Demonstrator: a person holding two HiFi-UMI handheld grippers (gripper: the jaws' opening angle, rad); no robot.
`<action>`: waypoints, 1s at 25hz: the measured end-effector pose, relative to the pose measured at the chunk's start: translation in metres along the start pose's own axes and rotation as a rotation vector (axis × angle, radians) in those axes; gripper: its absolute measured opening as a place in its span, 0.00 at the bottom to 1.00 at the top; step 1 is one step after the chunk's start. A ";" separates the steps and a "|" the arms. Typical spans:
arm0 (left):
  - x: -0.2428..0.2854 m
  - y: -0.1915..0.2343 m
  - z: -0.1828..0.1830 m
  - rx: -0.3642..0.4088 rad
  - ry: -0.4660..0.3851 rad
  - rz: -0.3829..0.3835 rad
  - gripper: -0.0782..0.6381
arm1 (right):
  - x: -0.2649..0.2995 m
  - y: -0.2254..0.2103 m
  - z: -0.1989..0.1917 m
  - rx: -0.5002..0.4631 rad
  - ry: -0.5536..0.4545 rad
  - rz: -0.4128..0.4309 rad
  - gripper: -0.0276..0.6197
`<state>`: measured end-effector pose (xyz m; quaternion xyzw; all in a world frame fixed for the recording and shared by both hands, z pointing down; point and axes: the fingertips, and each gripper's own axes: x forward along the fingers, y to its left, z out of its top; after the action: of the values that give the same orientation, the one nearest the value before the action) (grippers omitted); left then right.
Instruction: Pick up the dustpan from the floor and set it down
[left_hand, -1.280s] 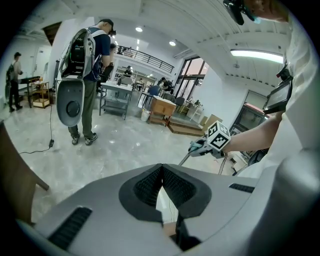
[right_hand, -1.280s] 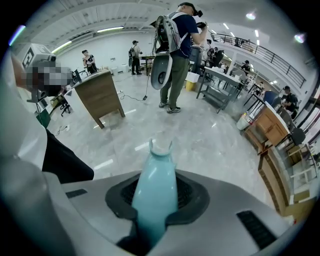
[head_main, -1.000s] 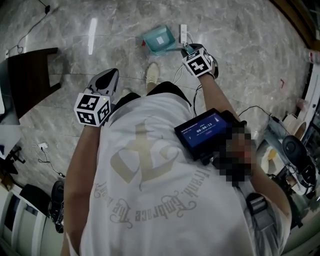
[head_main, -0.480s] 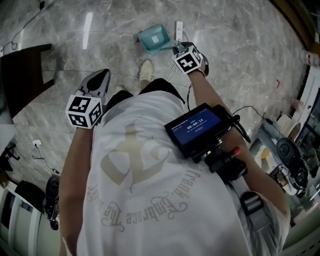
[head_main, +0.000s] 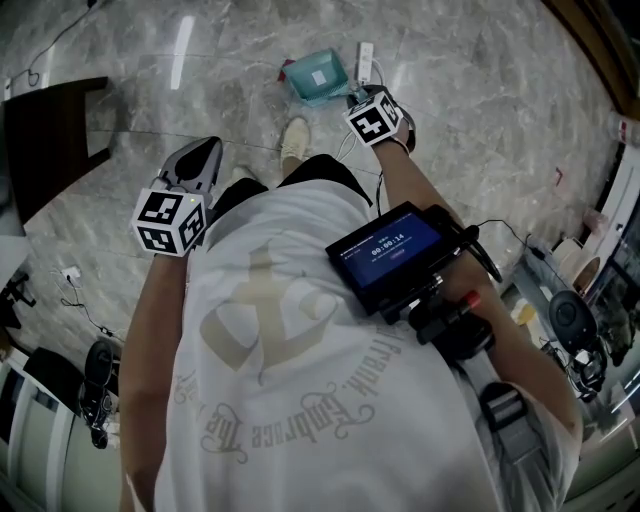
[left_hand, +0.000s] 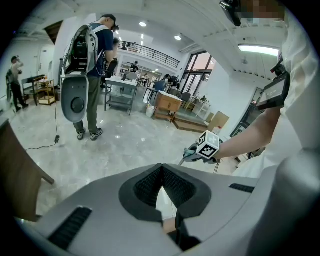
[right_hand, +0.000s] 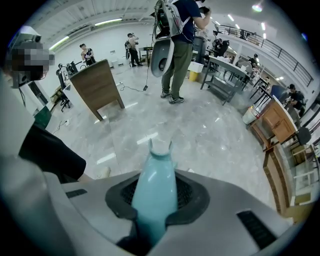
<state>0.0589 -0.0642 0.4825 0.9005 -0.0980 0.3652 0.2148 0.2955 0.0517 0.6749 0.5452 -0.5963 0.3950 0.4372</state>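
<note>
the right gripper (right_hand: 156, 194) is clamped on the pale teal handle (right_hand: 159, 175) of the dustpan (head_main: 318, 78); the handle runs up between the two dark pads and its notched tip sticks out past them. from the head view the right gripper (head_main: 362, 102) points steeply down at the end of the person's outstretched arm, and the dustpan's open tray lies just beyond it over the grey marbled floor (head_main: 480, 90), close beside a white power strip (head_main: 365, 62). whether the tray touches the floor cannot be told. the left gripper (left_hand: 162, 180) has its jaws together, the ribbed pads meeting in a thin line with nothing between them. it is held out at the person's left side (head_main: 203, 155), well apart from the dustpan. a light shoe (head_main: 295, 140) shows on the floor between the two grippers, and a dark wooden board (head_main: 50, 140) stands off to the left. a small screen (head_main: 385, 250) sits on the person's chest. in the right gripper view another person wearing a backpack rig (right_hand: 175, 45) stands farther off in the hall.
</note>
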 end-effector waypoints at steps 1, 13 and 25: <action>-0.001 0.000 -0.001 -0.002 -0.001 0.003 0.13 | 0.001 0.001 -0.001 -0.003 0.003 -0.001 0.19; 0.000 -0.003 -0.006 -0.012 -0.010 0.017 0.13 | 0.013 0.013 -0.014 -0.016 0.004 0.013 0.20; -0.003 -0.012 -0.012 0.029 -0.045 -0.029 0.13 | -0.008 0.029 -0.015 0.027 -0.087 0.000 0.30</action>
<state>0.0531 -0.0483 0.4839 0.9128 -0.0844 0.3432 0.2047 0.2683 0.0705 0.6722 0.5679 -0.6094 0.3789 0.4032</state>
